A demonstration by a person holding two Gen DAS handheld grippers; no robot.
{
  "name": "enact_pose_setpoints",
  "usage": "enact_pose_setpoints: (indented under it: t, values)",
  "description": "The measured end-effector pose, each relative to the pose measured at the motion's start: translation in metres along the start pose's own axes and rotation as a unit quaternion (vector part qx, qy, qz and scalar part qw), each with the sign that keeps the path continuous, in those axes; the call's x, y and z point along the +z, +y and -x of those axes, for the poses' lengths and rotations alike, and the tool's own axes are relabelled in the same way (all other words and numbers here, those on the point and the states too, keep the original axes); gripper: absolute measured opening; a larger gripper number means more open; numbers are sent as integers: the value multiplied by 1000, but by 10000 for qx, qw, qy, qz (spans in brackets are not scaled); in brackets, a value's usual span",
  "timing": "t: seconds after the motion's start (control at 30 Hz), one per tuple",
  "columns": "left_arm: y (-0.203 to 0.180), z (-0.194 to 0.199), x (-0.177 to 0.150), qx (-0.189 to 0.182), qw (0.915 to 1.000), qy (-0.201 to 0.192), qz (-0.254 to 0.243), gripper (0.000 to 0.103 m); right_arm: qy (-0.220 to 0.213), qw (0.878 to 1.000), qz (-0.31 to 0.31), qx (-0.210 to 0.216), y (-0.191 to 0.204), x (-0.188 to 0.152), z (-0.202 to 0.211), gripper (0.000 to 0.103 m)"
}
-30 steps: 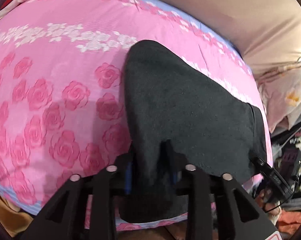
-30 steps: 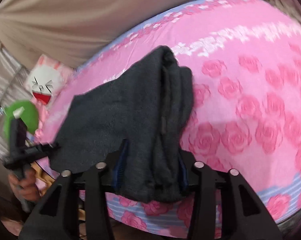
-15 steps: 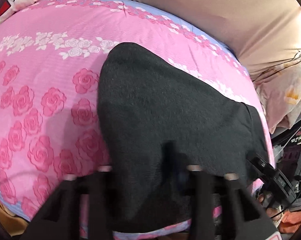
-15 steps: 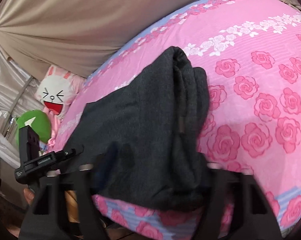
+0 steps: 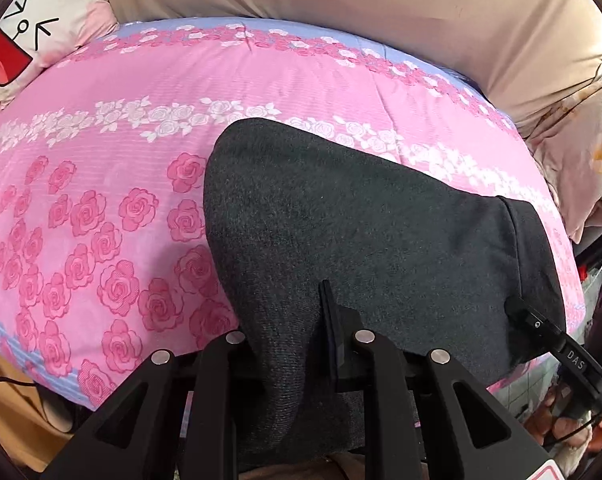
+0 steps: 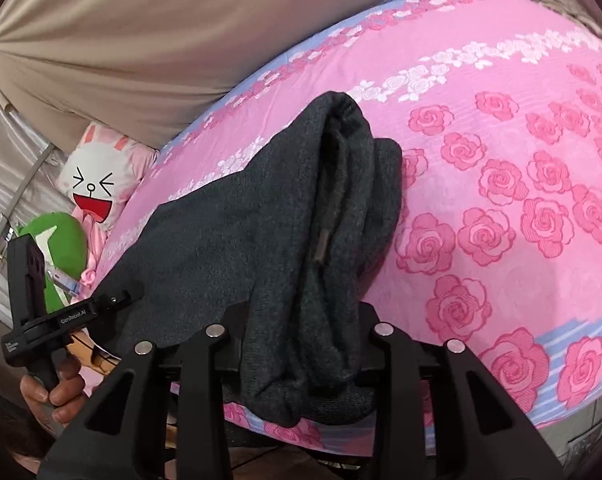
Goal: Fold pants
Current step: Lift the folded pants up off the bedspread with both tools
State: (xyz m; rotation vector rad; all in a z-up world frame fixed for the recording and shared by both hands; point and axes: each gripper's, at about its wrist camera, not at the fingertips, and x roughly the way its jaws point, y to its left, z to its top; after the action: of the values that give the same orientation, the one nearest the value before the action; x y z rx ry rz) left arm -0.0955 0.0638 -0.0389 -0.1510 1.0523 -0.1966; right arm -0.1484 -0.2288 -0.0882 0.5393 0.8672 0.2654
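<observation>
While dark pants lie folded on pink bedspread, I see left gripper just closed, pinching near edge; right gripper pinching bunched waistband, both angled down.

Bright, even light, sharp focus, soft shadows; strong fisheye bending with dark vignetted corners.

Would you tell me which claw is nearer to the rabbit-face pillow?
Left. The left claw grips the pants on the side toward the rabbit-face pillow; the right claw grips the edge farther from it.
</observation>
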Motion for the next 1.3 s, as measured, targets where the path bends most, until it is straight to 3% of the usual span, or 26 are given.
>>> enact_pose_setpoints:
  t: [0.23,0.4,0.6,0.73,0.83,1.0,1.3]
  values:
    - [-13,24,-1,14,9993,-338,-141,15,-302,9980,521,-213,22,-2,18,29]
    - [-23,60,-1,-232,9970,-658,-335,14,-521,9957,756,-128,42,-1,43,28]
    - [-30,120,2,-448,9885,-1340,-538,14,-1123,9874,1108,85,74,8,97,28]
    - [-38,164,6,-565,9768,-1933,-723,14,-1653,9764,1369,238,94,20,133,28]
    - [-44,198,9,-632,9635,-2455,-862,14,-2070,9643,1619,324,111,28,159,28]
    - [-53,254,17,-702,9323,-3389,-1051,14,-2857,9352,2038,475,144,46,199,28]
    - [-73,322,39,-613,8590,-4909,-1316,14,-4073,8742,2568,626,186,81,251,29]
